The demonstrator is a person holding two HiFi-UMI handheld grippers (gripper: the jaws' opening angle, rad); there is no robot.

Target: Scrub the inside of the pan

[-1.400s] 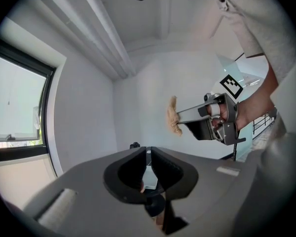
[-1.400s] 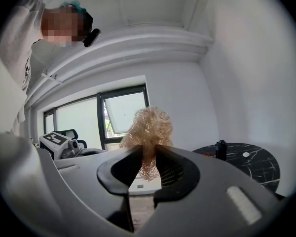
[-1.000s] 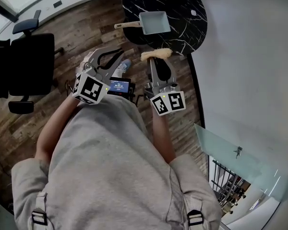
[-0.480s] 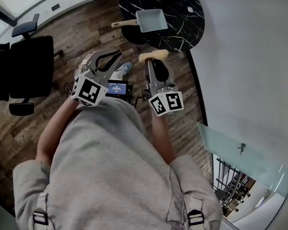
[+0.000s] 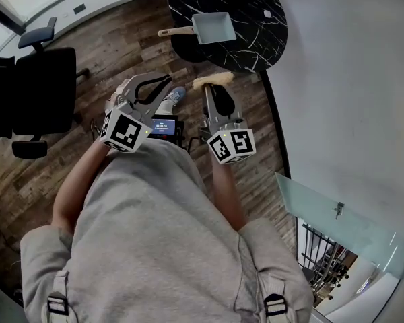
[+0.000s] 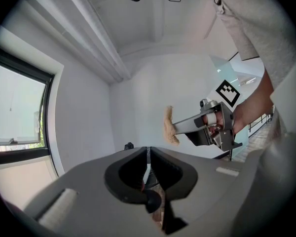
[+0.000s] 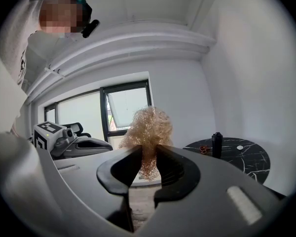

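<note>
A pale blue square pan (image 5: 213, 27) with a wooden handle sits on the round black marble table (image 5: 256, 39) ahead of me, well beyond both grippers. My right gripper (image 5: 207, 83) is shut on a tan wire scrubber (image 5: 212, 81), which bulges above the jaws (image 7: 148, 132) in the right gripper view. The scrubber hangs over the floor just short of the table's near edge. My left gripper (image 5: 167, 78) is shut with nothing between its jaws, level with the right one and to its left. The left gripper view shows the scrubber (image 6: 169, 126) held by the other gripper.
A black office chair (image 5: 37, 86) stands at the left on the wood floor. A white wall runs along the right side. A small black bottle (image 7: 216, 144) and small items lie on the table. A phone-like screen (image 5: 164, 125) sits at my waist.
Both grippers have drifted slightly forward and up in the view, the scrubber edging nearer the table. The grip on the scrubber is unchanged.
</note>
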